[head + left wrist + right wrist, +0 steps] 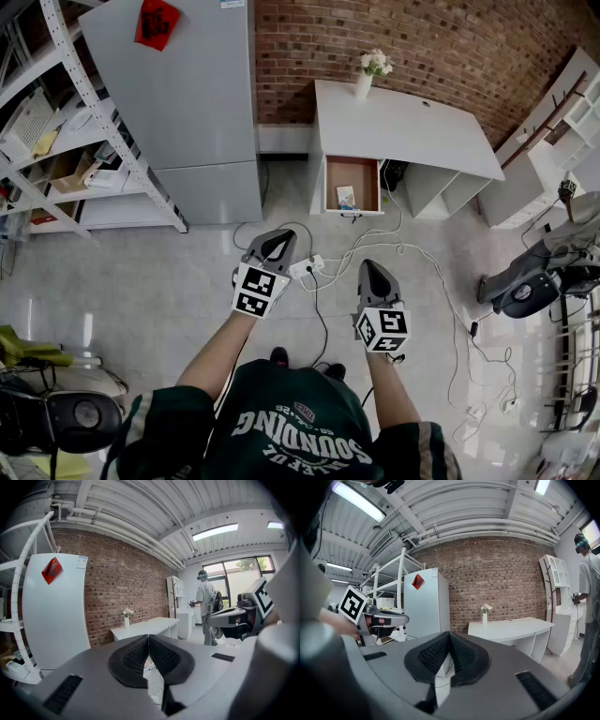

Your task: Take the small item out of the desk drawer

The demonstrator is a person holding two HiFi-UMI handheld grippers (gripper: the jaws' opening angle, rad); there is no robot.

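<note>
We held the left gripper [277, 236] and the right gripper [371, 267] side by side in the lower middle of the frame. Both had their jaws pressed together, with nothing between them. The drawer [362, 172] stood pulled out from the white desk [403, 122] at the upper centre, and the small item [346, 197] lay inside it, near its front edge. Between the grippers and the drawer front we had open floor [187, 272], crossed by white cables [417, 251] and a power strip [307, 267]. A grey cabinet [178, 94] bounded this path at the left, and a dark chair [525, 281] stood at the far right.
</note>
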